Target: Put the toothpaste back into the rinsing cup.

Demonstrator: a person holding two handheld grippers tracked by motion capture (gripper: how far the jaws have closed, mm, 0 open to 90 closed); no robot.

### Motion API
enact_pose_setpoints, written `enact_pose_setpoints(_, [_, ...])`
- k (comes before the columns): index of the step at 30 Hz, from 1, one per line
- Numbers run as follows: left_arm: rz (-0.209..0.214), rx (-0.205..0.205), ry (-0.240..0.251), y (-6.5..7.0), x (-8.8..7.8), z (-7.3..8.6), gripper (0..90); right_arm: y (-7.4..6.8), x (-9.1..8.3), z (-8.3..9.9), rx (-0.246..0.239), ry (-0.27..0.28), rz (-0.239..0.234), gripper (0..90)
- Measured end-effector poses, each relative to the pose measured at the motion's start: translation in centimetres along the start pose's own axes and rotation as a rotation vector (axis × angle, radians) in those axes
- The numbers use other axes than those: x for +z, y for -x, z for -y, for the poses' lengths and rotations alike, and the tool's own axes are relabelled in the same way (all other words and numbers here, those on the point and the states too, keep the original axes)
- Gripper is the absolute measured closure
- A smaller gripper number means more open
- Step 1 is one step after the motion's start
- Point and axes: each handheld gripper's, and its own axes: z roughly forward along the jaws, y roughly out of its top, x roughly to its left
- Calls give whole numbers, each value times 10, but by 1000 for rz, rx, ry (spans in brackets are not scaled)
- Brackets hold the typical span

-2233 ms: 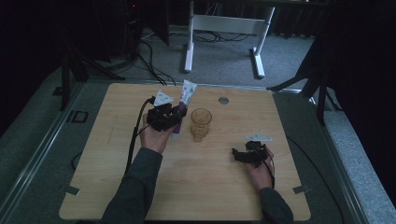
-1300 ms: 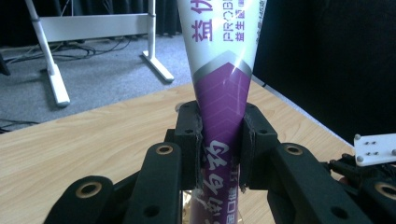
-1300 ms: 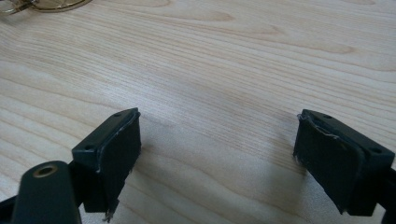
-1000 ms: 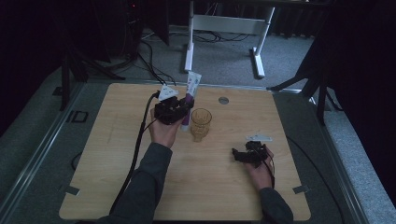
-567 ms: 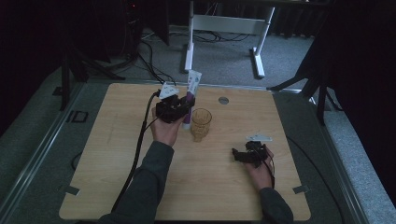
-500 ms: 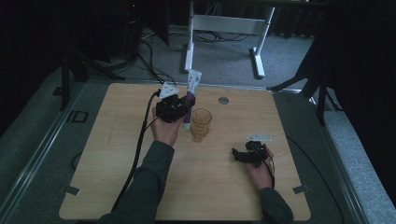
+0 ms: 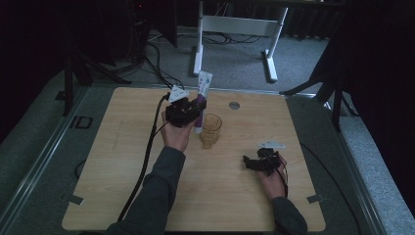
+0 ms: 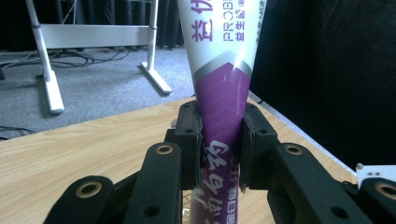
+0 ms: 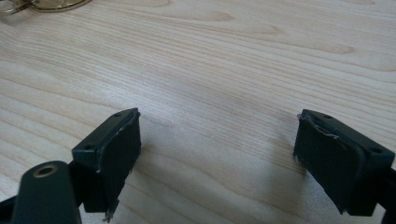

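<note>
High view showed the left gripper (image 7: 192, 108) clamping the tube (image 7: 201, 98) upright beside the glass (image 7: 210, 130), not yet inside; the right gripper (image 7: 252, 163) rested open.

We see dark grey sleeves on both forearms. The left gripper (image 7: 184, 110) is black, brass-ringed screw holes along its arms, a black cable trailing. The right gripper (image 7: 263, 162) shows black pads with frayed edges.

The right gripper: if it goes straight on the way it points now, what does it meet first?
Probably the glass. The right gripper, jaws open, points along the bare table toward it, and nothing lies between. Depth is hard to judge, so it might pass just beside the glass.
</note>
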Motion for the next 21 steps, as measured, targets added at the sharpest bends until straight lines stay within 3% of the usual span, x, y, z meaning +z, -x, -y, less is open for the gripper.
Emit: enact_pose_setpoints(21, [-23, -1, 20, 2, 15, 7, 724, 0, 0, 0, -1, 0, 0, 147])
